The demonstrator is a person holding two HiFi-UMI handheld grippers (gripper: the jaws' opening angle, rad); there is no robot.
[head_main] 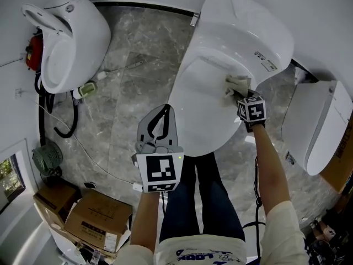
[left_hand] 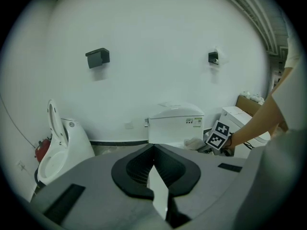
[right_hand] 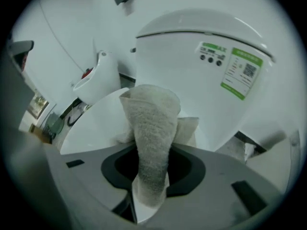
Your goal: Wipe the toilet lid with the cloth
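Step in hand: wiping. Cloth (right_hand: 152,128) is pinched in the right gripper (head_main: 241,94), jaws closed on it, bunched end pressed on the lid (head_main: 201,112) at its far right, just near the tank (head_main: 248,26).

Next move, as I judge: drag the cloth left and nearward across the lid, keeping pressure down so the wad stays flat; most of the surface looks unwiped.

Right arm (head_main: 273,170) reaches out, forearm nearly straight. Left gripper (head_main: 164,112) hangs idle by the lid's near left edge, jaws together, holding nothing.
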